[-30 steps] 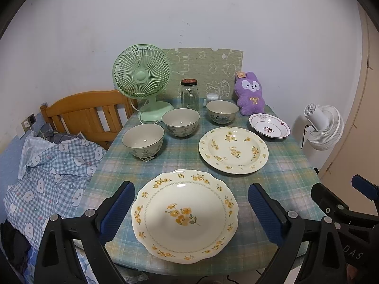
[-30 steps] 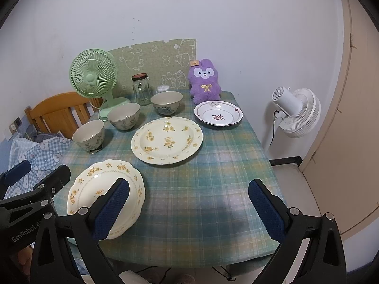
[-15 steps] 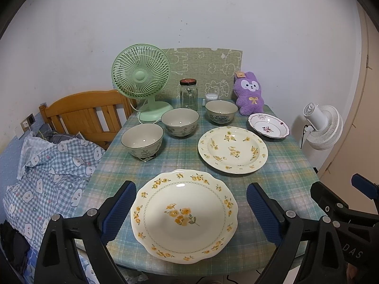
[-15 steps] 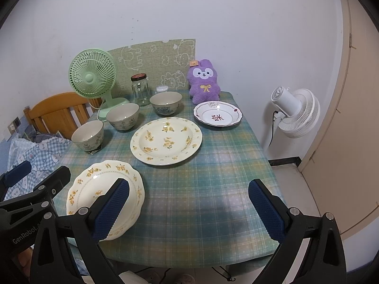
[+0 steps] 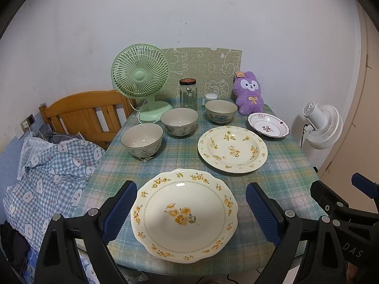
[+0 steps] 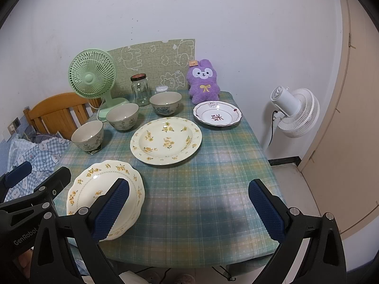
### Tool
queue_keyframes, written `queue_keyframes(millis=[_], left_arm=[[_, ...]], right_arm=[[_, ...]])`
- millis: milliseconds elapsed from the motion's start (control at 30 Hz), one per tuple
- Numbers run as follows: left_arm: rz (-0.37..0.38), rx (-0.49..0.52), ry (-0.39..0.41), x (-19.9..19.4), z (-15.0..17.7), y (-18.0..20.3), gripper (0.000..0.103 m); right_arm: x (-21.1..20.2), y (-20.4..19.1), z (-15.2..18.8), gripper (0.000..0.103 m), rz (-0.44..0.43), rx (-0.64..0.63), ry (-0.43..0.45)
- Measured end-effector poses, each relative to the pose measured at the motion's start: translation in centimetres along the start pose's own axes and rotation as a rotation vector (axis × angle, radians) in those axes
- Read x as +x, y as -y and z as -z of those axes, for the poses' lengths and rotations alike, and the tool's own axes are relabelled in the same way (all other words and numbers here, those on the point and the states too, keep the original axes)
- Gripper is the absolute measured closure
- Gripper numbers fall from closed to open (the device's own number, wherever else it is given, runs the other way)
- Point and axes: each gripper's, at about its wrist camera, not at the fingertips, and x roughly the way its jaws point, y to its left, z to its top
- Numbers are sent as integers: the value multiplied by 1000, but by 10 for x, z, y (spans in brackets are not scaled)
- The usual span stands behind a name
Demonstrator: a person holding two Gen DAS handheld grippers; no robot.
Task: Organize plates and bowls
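Observation:
On the plaid table a scalloped cream plate with yellow flowers lies nearest, between the wide-apart fingers of my open left gripper. Behind it sit a round yellow-flowered plate and a small white plate with a red motif. Three grey-green bowls line the back left. My right gripper hangs open over bare cloth at the front right, with the scalloped plate partly behind its left finger.
A green desk fan, a glass jar, a small white container and a purple plush rabbit stand along the back wall. A wooden chair and checked bedding lie left; a white floor fan stands right.
Both grippers have drifted very slightly; the scene has shifted a little in each view. Nothing on the table has moved, and both grippers stay open.

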Motion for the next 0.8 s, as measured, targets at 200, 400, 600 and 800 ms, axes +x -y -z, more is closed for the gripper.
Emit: queue_keyframes(millis=[200,400,600,800], left_arm=[[0,0,-1,0,0,0,10],[1,1,-1,0,0,0,10],[4,6,0,1,-1,2,12],[3,4,1,1,0,2,12]], right_arm=[[0,0,0,1,0,-1,1],[0,0,0,1,0,0,0],[0,0,0,2,-3,2,-1],[1,3,-2,1,-3,5,-5]])
